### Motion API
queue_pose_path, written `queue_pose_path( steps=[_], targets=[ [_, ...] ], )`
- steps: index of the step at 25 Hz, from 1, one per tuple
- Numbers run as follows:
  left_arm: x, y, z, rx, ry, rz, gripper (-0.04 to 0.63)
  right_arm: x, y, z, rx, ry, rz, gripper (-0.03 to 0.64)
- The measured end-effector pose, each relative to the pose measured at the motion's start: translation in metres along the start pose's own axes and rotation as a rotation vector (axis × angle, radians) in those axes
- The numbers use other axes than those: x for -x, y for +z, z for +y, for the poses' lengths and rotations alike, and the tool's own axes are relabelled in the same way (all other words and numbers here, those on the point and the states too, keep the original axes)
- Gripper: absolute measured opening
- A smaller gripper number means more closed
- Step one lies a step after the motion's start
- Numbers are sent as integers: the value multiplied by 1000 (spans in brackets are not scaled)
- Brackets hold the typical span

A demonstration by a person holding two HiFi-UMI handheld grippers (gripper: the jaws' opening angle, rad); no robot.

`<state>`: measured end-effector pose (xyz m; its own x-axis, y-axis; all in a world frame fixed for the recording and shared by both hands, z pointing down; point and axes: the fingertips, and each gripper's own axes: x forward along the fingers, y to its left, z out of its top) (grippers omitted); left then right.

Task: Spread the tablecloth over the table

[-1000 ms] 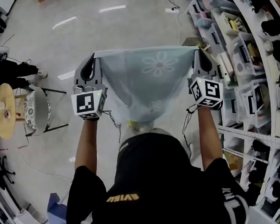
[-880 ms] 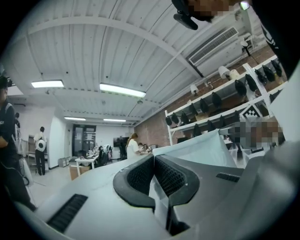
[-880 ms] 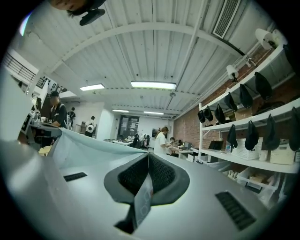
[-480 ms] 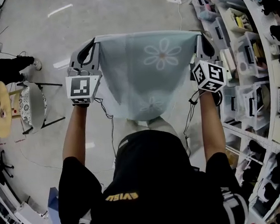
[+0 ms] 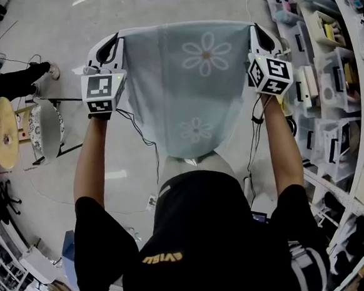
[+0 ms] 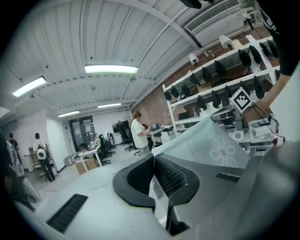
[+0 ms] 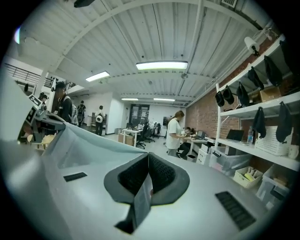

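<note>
Both arms (image 5: 89,161) reach straight out, far apart. The left gripper (image 5: 107,48) and right gripper (image 5: 262,38) each pinch tight on a top corner of the pale green flowered cloth tablecloth (image 5: 190,84), which hangs stretched between them.

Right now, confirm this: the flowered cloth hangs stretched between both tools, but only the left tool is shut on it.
Wrong: the right tool is shut on the cloth too, as the right gripper view shows. The left tool grips its other corner.

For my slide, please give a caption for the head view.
Left gripper and right gripper hold a floral tablecloth stretched between them.
</note>
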<state>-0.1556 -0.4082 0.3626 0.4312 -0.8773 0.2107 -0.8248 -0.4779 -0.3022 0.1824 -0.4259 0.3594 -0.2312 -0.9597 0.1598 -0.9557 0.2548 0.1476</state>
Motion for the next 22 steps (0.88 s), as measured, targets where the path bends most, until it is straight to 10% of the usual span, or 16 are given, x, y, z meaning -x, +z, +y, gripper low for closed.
queue_pose_path(
  steps=[7, 22],
  targets=[
    [-58, -21, 24, -25, 5, 80, 18, -69, -23, -9, 28, 29, 76, 2],
    [-140, -111, 60, 227, 184, 153, 20, -168, -81, 4, 59, -6, 146, 2]
  ],
)
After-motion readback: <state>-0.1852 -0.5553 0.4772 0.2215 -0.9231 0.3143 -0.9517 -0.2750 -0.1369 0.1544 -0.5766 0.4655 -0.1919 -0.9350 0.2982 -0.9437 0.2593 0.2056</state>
